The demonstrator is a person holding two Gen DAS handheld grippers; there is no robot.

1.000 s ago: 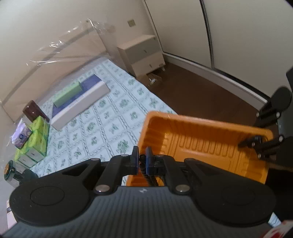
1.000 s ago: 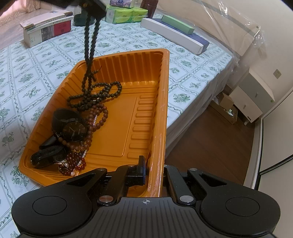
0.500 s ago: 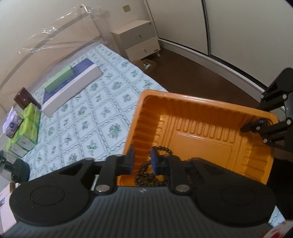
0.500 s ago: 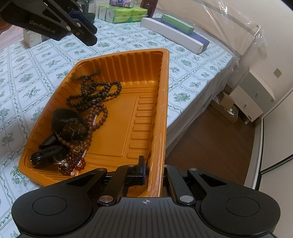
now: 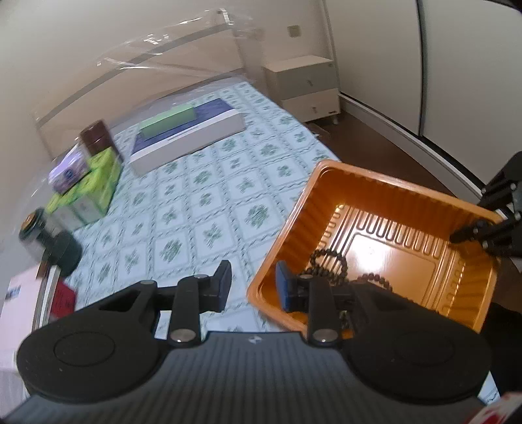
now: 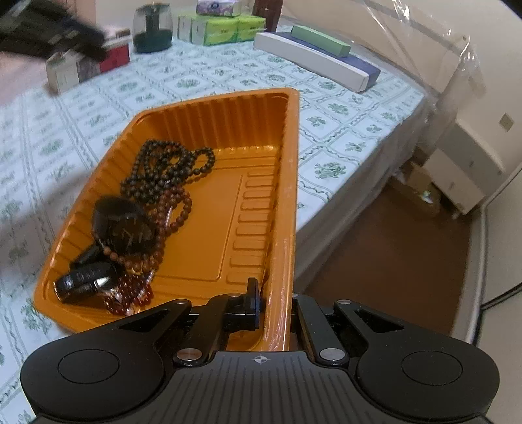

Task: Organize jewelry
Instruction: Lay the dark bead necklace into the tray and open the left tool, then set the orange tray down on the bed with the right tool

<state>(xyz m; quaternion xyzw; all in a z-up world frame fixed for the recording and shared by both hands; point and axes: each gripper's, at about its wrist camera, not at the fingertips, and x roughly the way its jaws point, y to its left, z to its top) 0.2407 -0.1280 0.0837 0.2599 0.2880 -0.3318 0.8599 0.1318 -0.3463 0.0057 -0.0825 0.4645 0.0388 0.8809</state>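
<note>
An orange plastic tray [image 6: 290,163] lies on the flowered bedspread at the bed's edge. In it are a dark bead necklace [image 6: 166,173], a brown bead string [image 6: 177,212], a black watch [image 6: 122,226], a second black band [image 6: 84,280] and a red bead bracelet [image 6: 130,293]. My right gripper [image 6: 277,306] is shut on the tray's near rim, one finger inside and one outside. My left gripper [image 5: 253,283] hangs over the tray's left corner [image 5: 293,208]. Its jaws are opening with nothing between them. The dark necklace [image 5: 326,264] lies just behind its right finger.
A long white box with a green box on it [image 5: 189,137] lies farther up the bed. Green tissue boxes [image 5: 88,186], a dark jar [image 6: 152,29] and a white and red box [image 6: 81,65] stand along the far side. A nightstand [image 5: 306,84] stands on the wooden floor beyond the bed.
My left gripper let go of the dark bead necklace, which dropped into the tray. Its jaws opened and it swung left off the tray. The right gripper kept still on the rim.
</note>
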